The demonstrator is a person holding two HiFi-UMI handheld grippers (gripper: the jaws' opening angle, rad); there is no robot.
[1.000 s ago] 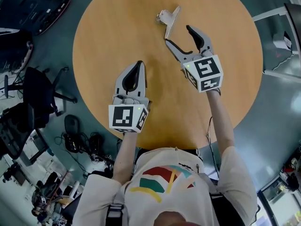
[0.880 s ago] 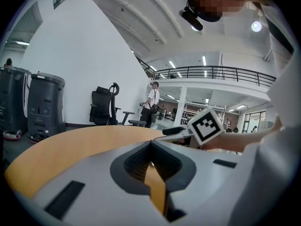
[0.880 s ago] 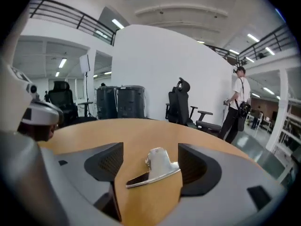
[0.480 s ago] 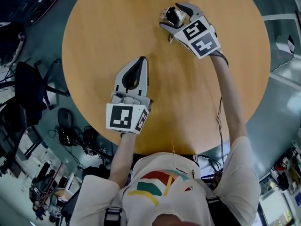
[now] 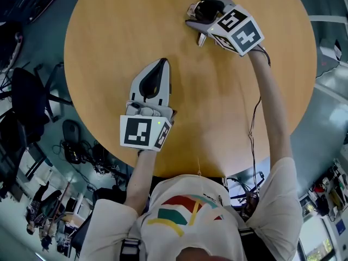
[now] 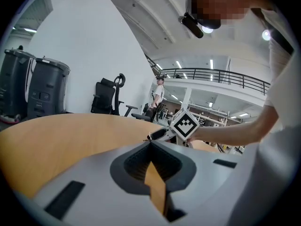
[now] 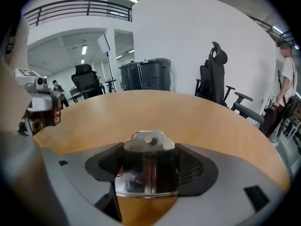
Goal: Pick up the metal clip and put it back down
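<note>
While the metal clip (image 7: 146, 166) lies near the table's (image 5: 109, 48) far edge, the right gripper (image 5: 199, 13) straddles it, jaws just opened wide, pads beside it without squeezing. The grasp is in hand; next, the jaws must close squarely before any lift. The left gripper (image 5: 161, 64), jaws together, sits nearer the middle.

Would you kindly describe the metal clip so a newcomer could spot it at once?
Look at the round wooden table, at its far side where the right gripper reaches. The metal clip sits between that gripper's jaws, which have just been opening. It is the only shiny silver piece there, with a small hole in its rounded tab.
</note>
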